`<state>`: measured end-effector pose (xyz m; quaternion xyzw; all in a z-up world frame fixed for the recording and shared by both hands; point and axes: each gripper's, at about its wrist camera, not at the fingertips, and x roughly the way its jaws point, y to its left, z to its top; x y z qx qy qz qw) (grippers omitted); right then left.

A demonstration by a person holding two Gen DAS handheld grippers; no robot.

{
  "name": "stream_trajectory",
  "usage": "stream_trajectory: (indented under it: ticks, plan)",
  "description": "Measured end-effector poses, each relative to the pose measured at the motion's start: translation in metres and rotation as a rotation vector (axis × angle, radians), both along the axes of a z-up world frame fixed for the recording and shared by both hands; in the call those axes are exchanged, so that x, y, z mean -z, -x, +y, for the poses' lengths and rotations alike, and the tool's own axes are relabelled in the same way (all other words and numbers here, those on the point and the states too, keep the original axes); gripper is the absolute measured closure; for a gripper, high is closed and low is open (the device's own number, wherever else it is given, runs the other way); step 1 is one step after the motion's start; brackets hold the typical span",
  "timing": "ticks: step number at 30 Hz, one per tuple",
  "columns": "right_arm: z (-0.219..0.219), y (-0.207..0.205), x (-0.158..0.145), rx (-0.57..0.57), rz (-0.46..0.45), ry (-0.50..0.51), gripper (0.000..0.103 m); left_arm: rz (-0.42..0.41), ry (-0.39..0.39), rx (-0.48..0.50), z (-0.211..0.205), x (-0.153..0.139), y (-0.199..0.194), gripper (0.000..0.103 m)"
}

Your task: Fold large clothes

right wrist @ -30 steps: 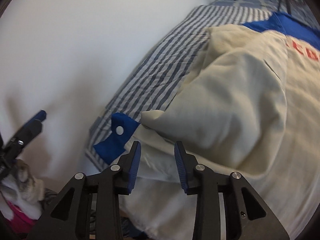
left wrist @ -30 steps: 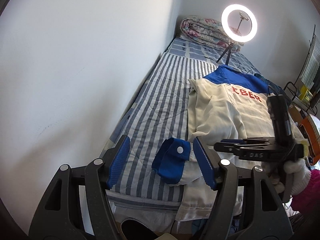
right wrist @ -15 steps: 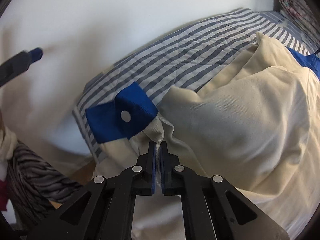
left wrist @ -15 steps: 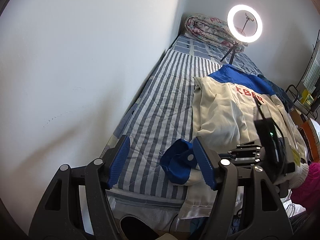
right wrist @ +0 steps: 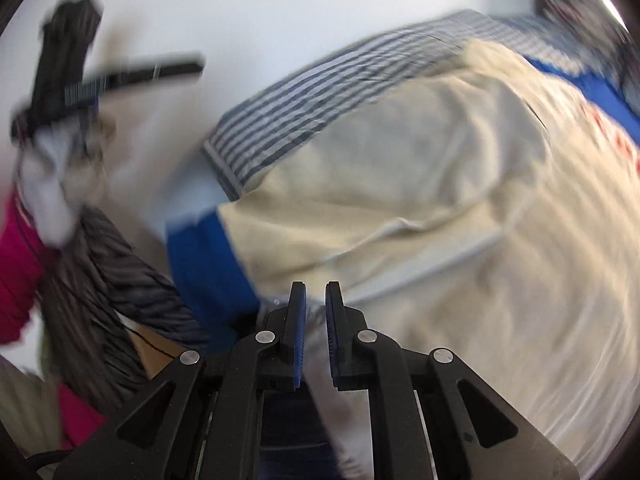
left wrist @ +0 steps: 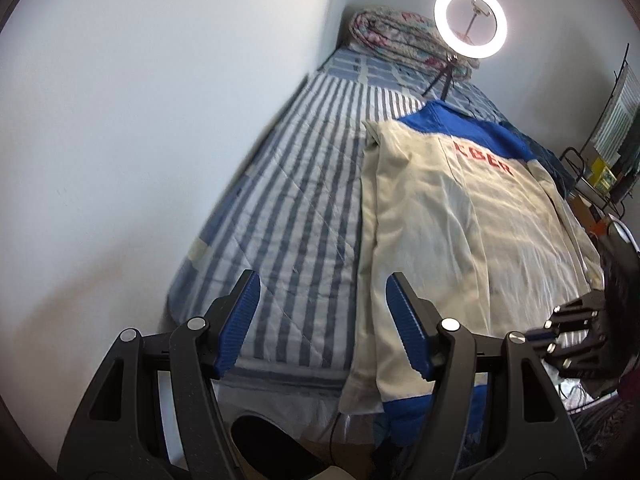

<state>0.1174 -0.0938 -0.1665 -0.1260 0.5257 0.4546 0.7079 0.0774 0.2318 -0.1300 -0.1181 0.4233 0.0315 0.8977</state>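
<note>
A cream jacket [left wrist: 472,216] with a blue yoke and red letters lies back-up on the striped bed [left wrist: 304,200]. Its left sleeve is folded lengthwise along its side, and the blue cuff [left wrist: 404,412] hangs over the foot edge. My left gripper [left wrist: 322,280] is open and empty above the near bed edge, its right finger over the jacket's side. In the blurred right wrist view, my right gripper [right wrist: 316,292] hovers over the jacket [right wrist: 420,184] beside the cuff [right wrist: 200,256]. Its jaws are opening, with a narrow gap that shows cream cloth but no pinch.
A white wall [left wrist: 140,120] runs along the bed's left side. A lit ring light [left wrist: 471,20] and a rolled quilt [left wrist: 400,36] sit at the head. A wire rack [left wrist: 616,112] stands at right. A dark striped cloth [right wrist: 120,280] and a pink sleeve [right wrist: 16,272] crowd the foot.
The right gripper shut on the sleeve near the cuff and swung it onto the jacket's side; the cuff went from the striped sheet to the foot edge. Its jaws have parted slightly.
</note>
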Motion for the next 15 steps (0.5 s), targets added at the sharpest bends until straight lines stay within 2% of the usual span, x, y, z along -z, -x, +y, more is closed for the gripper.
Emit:
stream_trajectory:
  ticks: [3, 5, 9, 11, 15]
  plan:
    - [-0.024, -0.007, 0.001, 0.098, 0.048, -0.036, 0.091, 0.067, 0.079, 0.022, -0.007, 0.021, 0.003, 0.035]
    - [-0.033, -0.013, 0.011, 0.154, 0.079, -0.035, 0.089, 0.122, 0.146, 0.028, -0.011, 0.039, 0.008, 0.035]
    - [-0.043, -0.021, 0.024, 0.213, 0.139, -0.059, 0.089, 0.221, 0.291, 0.034, -0.026, 0.076, 0.022, 0.035]
    - [-0.04, -0.024, 0.026, 0.23, 0.16, -0.068, 0.089, 0.248, 0.334, 0.033, -0.031, 0.089, 0.028, 0.035]
    - [-0.034, -0.032, 0.004, 0.239, 0.081, -0.073, 0.089, 0.274, 0.445, 0.013, -0.043, 0.107, 0.037, 0.035]
